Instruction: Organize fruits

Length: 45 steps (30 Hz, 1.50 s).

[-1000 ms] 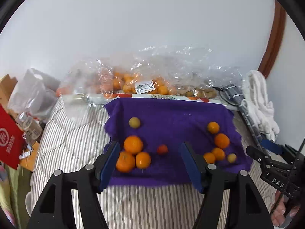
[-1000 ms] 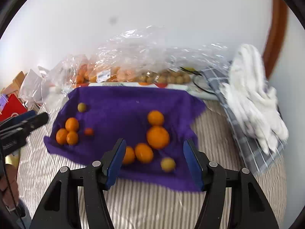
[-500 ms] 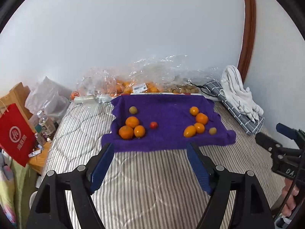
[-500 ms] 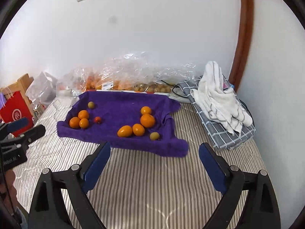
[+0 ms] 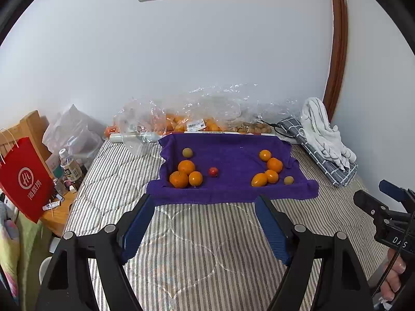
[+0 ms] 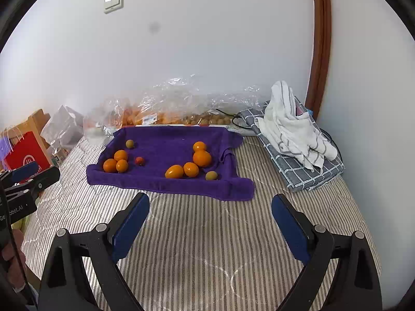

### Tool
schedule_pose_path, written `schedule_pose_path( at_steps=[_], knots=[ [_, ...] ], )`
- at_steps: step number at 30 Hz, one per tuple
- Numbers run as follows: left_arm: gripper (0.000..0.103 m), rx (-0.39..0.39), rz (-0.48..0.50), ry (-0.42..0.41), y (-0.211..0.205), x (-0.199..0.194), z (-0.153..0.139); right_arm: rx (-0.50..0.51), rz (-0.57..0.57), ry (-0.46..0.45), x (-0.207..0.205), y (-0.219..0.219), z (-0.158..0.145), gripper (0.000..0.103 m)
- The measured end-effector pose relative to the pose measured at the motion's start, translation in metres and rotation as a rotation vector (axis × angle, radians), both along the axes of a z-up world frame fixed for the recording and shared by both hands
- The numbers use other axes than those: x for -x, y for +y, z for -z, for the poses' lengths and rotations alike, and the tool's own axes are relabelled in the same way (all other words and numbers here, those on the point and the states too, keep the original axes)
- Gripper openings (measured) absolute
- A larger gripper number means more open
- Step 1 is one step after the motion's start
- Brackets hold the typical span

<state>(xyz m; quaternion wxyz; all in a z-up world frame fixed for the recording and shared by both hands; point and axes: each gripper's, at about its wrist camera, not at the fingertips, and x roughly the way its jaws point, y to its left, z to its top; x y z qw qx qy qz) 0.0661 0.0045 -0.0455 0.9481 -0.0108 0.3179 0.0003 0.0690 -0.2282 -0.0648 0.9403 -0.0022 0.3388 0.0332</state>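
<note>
a striped bed cover [image 5: 207,246] fills the lower half of both views, and on it, at mid-frame, lies a purple towel [image 5: 228,155] with its edges rumpled up. the fruit sits on the towel in two clusters, well apart. the left cluster [image 5: 186,173] is three oranges touching one another, with a small red fruit [image 5: 213,171] just to their right and a dull yellow-green fruit [image 5: 187,152] above them. the right cluster [image 6: 192,163] holds four orange fruits, one round and large, one elongated, in a loose touching line, with a second yellow-green fruit [image 6: 211,175] just beside them at the lower right. behind the towel, against the wall, clear plastic bags [image 5: 207,114] hold more orange fruit and some brownish ones; glare and creases make their number and kind hard to tell. a folded grey checked cloth with a white towel [image 6: 293,132] on it lies at the right.

the left gripper [image 5: 205,223] hangs over bare bed cover at the bottom of the left wrist view, its blue pads apart with nothing between them; its jaws have just been opening. the right gripper [image 6: 210,223] stands wider apart, also empty over the stripes, and has likewise just been opening. each gripper shows only partly at the edge of the other's view, cut off by the frame. a red paper bag [image 5: 24,181] at the far left is partly cropped.
</note>
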Motion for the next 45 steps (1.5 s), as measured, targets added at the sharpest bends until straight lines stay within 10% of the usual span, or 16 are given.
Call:
schedule_pose_path(
  at_steps=[45],
  knots=[
    [0.078,-0.019,-0.023,-0.015,0.0014,-0.0032,0.0014,-0.005,0.015,-0.005,0.0034,-0.0041,0.0056,0.094]
  ],
)
